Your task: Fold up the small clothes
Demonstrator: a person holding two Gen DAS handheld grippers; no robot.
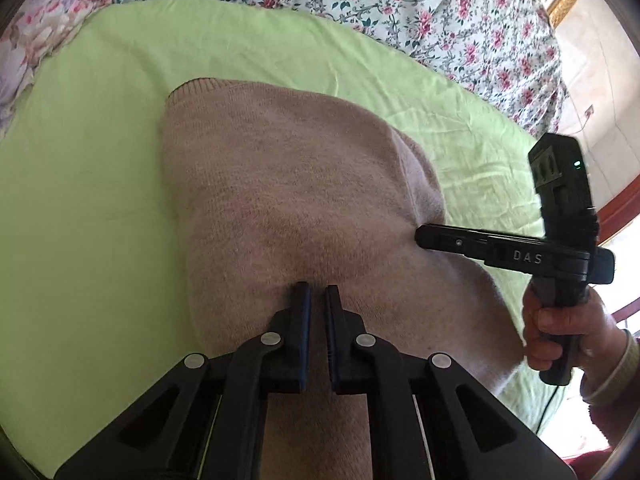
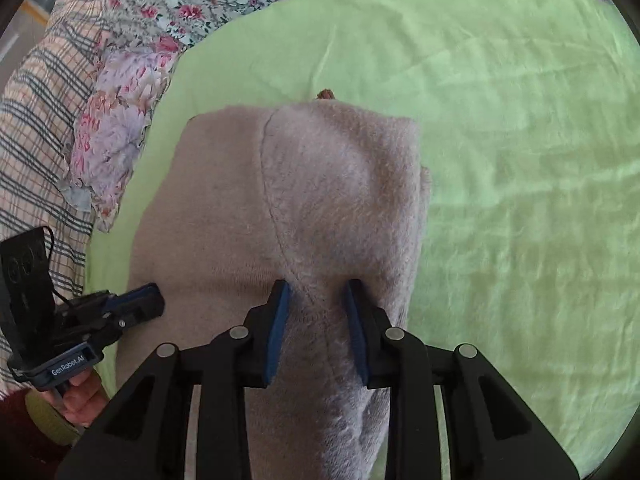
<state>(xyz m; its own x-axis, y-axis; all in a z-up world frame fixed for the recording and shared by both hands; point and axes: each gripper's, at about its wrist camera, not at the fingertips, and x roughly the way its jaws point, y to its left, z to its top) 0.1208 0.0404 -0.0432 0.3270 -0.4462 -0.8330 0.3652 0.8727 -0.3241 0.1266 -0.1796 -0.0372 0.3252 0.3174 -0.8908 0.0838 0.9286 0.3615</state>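
Observation:
A beige knitted garment [image 1: 288, 184] lies partly folded on a light green sheet [image 1: 80, 184]; it also shows in the right wrist view [image 2: 320, 184]. My left gripper [image 1: 318, 300] has its jaws nearly together, pinching the garment's near edge. It shows from the side in the right wrist view [image 2: 154, 300]. My right gripper [image 2: 318, 300] has its jaws a hand's width apart around a thick bunch of the garment. In the left wrist view it [image 1: 420, 236] touches the garment's right side.
The green sheet [image 2: 520, 160] covers the bed. A floral blanket [image 1: 400, 8] lies bunched along the far side. A checked cloth [image 2: 40, 128] and a floral pillow [image 2: 116, 148] lie at the left.

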